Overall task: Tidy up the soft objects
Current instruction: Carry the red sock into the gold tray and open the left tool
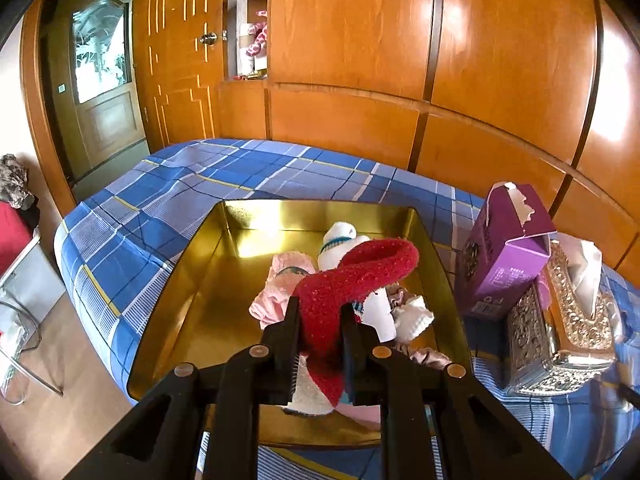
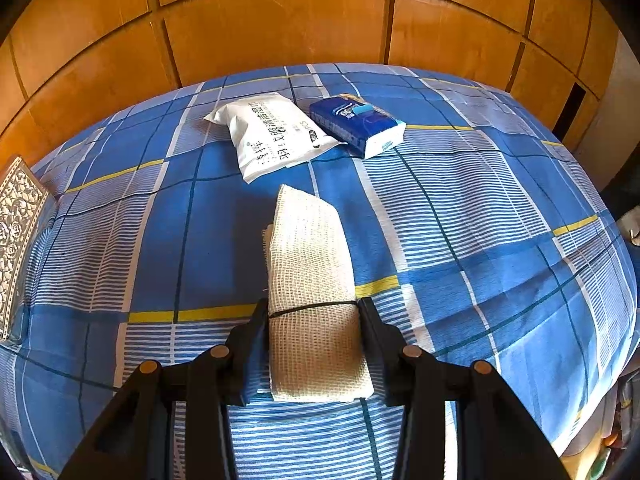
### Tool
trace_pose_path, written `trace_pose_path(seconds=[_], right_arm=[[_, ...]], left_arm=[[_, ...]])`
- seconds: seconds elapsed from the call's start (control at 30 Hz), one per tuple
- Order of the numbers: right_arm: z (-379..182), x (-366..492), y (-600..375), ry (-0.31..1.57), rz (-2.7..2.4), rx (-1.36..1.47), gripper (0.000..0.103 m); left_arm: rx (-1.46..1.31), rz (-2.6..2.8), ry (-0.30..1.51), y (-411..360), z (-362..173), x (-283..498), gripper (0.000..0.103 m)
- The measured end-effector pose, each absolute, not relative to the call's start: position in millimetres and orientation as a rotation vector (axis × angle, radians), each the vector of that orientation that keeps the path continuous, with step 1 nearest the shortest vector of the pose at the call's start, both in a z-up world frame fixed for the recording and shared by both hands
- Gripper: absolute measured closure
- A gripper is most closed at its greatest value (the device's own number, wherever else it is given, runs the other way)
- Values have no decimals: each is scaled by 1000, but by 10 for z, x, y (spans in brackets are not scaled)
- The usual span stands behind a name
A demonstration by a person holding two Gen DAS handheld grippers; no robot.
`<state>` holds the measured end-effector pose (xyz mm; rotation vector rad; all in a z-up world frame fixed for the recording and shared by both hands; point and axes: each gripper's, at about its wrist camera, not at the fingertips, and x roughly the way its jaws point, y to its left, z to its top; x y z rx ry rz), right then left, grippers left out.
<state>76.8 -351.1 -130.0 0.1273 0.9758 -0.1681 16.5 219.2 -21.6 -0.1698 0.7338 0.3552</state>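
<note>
The left gripper point(image 1: 320, 312) is clenched on a fuzzy red sock point(image 1: 352, 276), which hangs over a gold metal tray point(image 1: 188, 280) resting on the blue plaid bedspread point(image 1: 168, 188). Below the sock, at the tray's centre, lie a pink sock point(image 1: 276, 284) and a white sock with teal stripes point(image 1: 340, 240). At 3 o'clock from the tray stands a torn-open purple carton point(image 1: 504, 252) whose print is too small to read, touching an ornate silver-and-gold tissue box point(image 1: 560, 320). The right gripper point(image 2: 314, 312) grasps a folded cream mesh cloth point(image 2: 312, 280), bound by a thin black band point(image 2: 312, 307), which lies on the bedspread. At 12 o'clock from the cloth lies a white wet-wipe pack point(image 2: 276, 132) printed with Chinese characters, and just beside it, at 1 o'clock, a blue tissue pack point(image 2: 356, 124) whose label is not legible.
</note>
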Motion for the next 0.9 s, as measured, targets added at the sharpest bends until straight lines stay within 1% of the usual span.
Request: trace_pose_path(seconds=[0.2, 0.47, 0.57, 0.6, 0.67, 0.7, 0.73, 0.9], right_arm=[[-1292, 764, -3520, 974, -169, 133, 60], [-1288, 761, -3522, 965, -177, 146, 61], [-1286, 758, -3522, 964, -177, 148, 61], [-1284, 759, -3522, 964, -177, 147, 61], [-1285, 758, -3526, 962, -175, 150, 61], [-1286, 757, -3528, 960, -175, 152, 61], [-1286, 757, -3529, 959, -176, 152, 61], [-1285, 751, -3532, 954, -174, 153, 61]], left_arm=[[-208, 377, 819, 2397, -484, 372, 84], [-254, 453, 882, 2848, -633, 642, 83], [-265, 468, 891, 2945, -648, 670, 80], [-270, 462, 893, 2955, -636, 668, 78], [-305, 437, 874, 2963, -580, 623, 62], [-330, 413, 859, 2957, -546, 590, 46], [-340, 394, 842, 2942, -511, 563, 40], [-275, 435, 817, 2801, -417, 440, 40]])
